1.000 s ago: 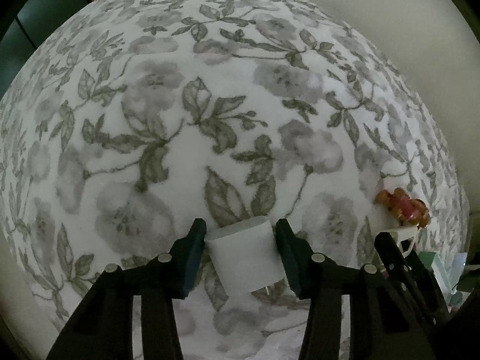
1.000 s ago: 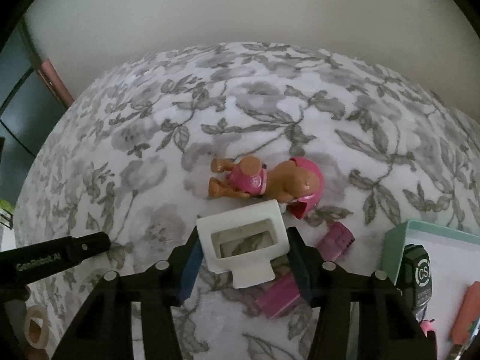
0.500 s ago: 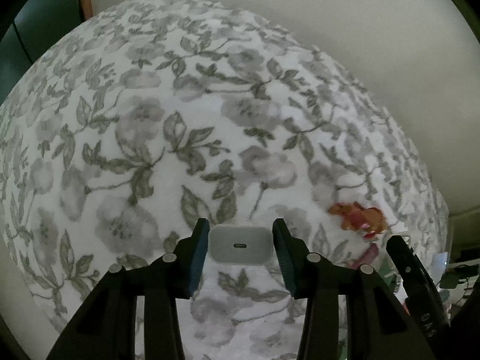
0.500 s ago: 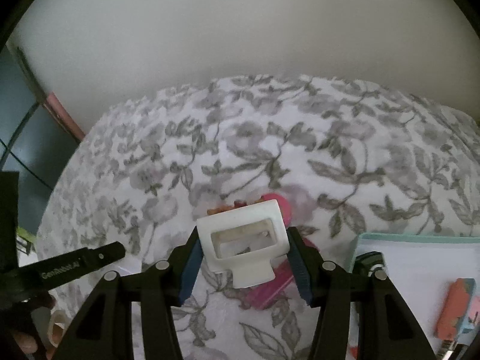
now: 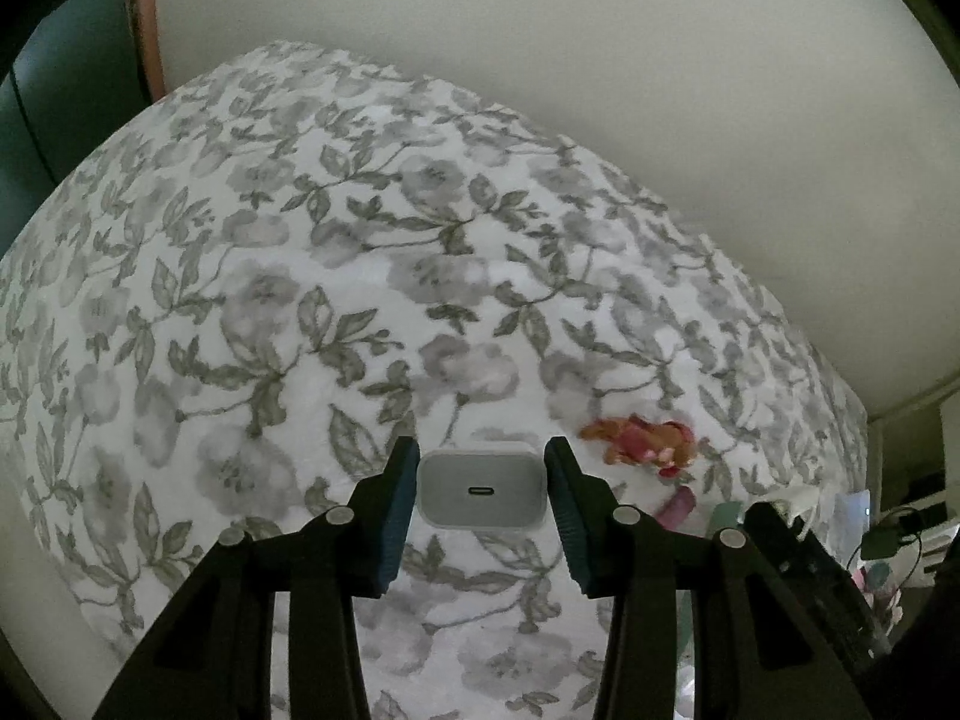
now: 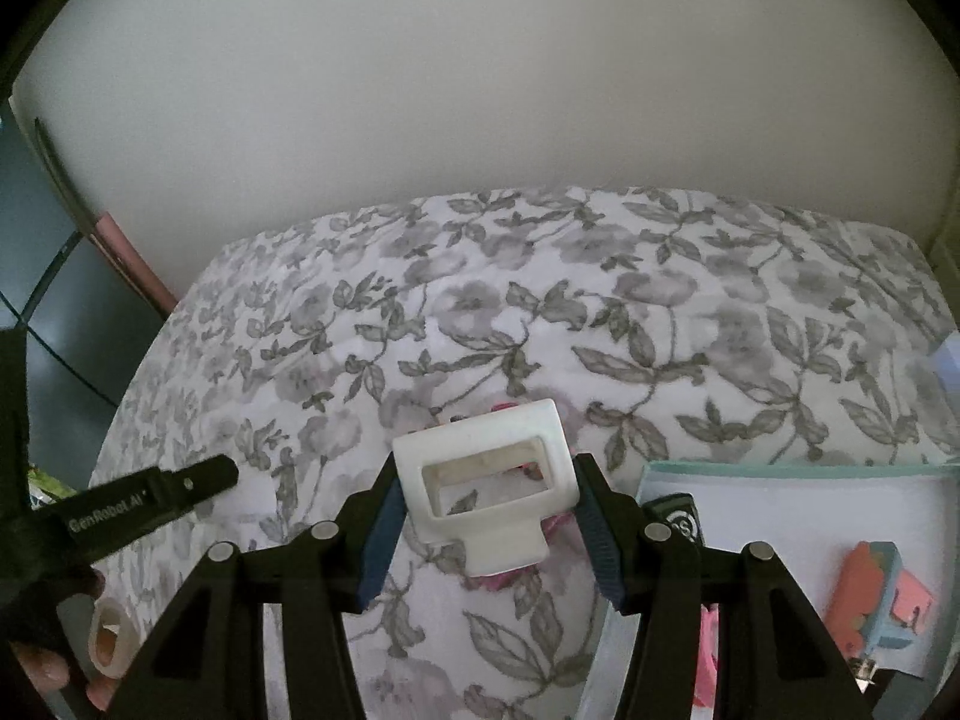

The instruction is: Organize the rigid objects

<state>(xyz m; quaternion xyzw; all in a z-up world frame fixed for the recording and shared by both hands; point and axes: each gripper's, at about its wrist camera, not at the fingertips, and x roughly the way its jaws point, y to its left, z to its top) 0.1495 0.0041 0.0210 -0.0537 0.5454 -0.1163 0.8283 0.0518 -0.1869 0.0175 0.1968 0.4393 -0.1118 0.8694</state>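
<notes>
My left gripper (image 5: 482,495) is shut on a white USB charger block (image 5: 482,489), its port facing the camera, held above the floral bedspread (image 5: 300,300). My right gripper (image 6: 487,507) is shut on a white rectangular plastic frame piece (image 6: 486,477), lifted above the bed. A pink and brown toy pup (image 5: 642,441) lies on the bedspread to the right of the charger. A pink piece (image 5: 675,507) lies near it and shows under the frame in the right wrist view (image 6: 501,579).
A teal-rimmed white tray (image 6: 780,468) at the right holds a black tag (image 6: 681,519) and an orange-and-blue block (image 6: 879,594). The left gripper's body (image 6: 150,504) shows at the left. A wall (image 6: 480,90) runs behind the bed.
Both grippers have lifted and tilted up with their objects. The charger turned so its port faces the camera. The toy pup now sits lower and mostly hidden behind the white frame.
</notes>
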